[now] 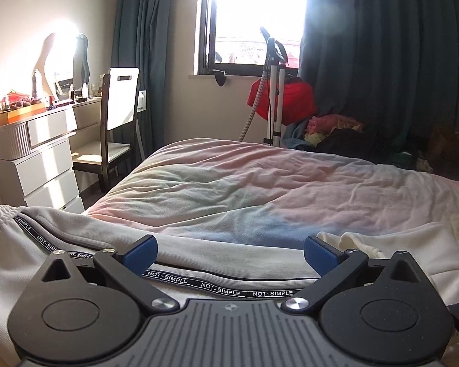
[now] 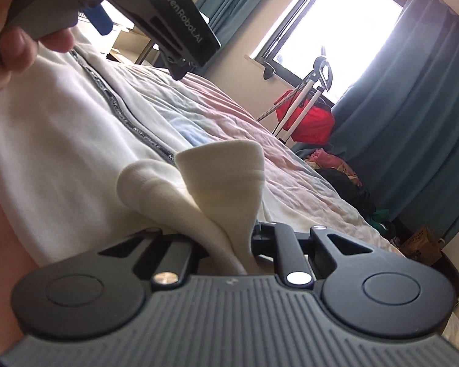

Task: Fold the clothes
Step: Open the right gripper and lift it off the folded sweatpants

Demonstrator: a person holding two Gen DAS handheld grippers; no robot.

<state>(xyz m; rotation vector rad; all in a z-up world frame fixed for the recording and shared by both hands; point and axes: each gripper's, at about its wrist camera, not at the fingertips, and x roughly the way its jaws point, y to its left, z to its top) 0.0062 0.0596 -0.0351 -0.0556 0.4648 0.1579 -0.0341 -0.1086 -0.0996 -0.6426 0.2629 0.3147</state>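
Pinching a bunched fold of cream cloth (image 2: 229, 183), the right tongs (image 2: 244, 244) are closing on it at the lower centre of their view — probably lifting an edge so it can be folded over. The white track garment (image 1: 76, 244) with its lettered stripe (image 1: 217, 287) is lying across the bed (image 1: 260, 189) at the bottom of the left view. The left tongs (image 1: 229, 253) are hovering low and level over it, jaws spread wide, gripping nothing — apparently waiting to take a hold.
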